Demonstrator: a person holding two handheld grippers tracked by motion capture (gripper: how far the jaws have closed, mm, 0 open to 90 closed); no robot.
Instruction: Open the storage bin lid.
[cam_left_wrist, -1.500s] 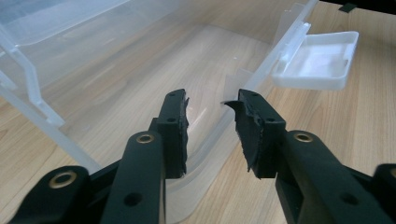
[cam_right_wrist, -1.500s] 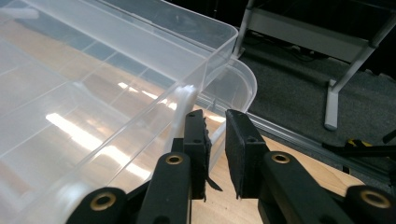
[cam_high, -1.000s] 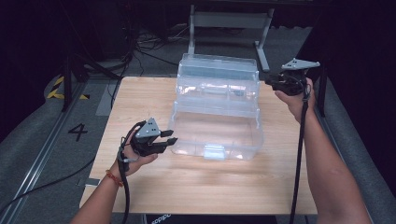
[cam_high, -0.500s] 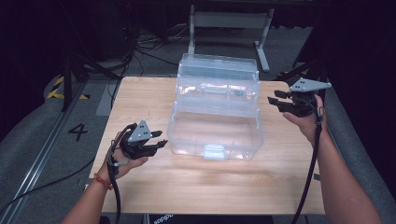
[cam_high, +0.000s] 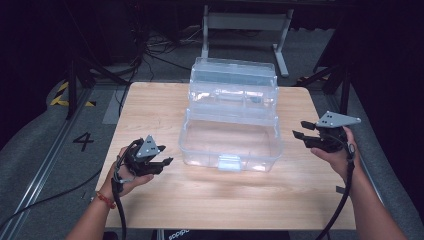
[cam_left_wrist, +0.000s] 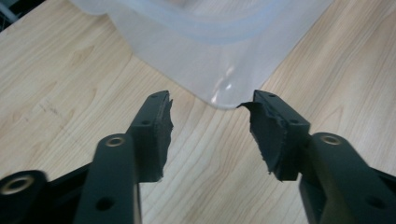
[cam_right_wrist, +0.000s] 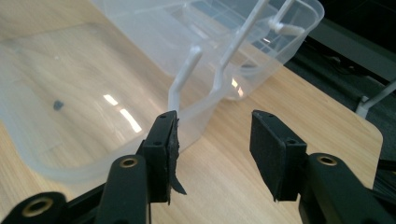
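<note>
The clear plastic box (cam_high: 231, 131) sits open on the wooden surface (cam_high: 150, 105), between the two tongs. The left tongs (cam_high: 167, 161) and the right tongs (cam_high: 297, 129) have just been opening and hold nothing, each near a box corner

A single digit, "4" (cam_high: 83, 141), can be read in the high view; it is painted in dark strokes on the grey floor (cam_high: 45, 150) to the left of the desk (cam_high: 150, 105). Pale lettering is seen at the bottom edge of that view, under the desk's near rim (perhaps part of a brand name), but it is too small and cut off to be made out. No other text is found.
</note>
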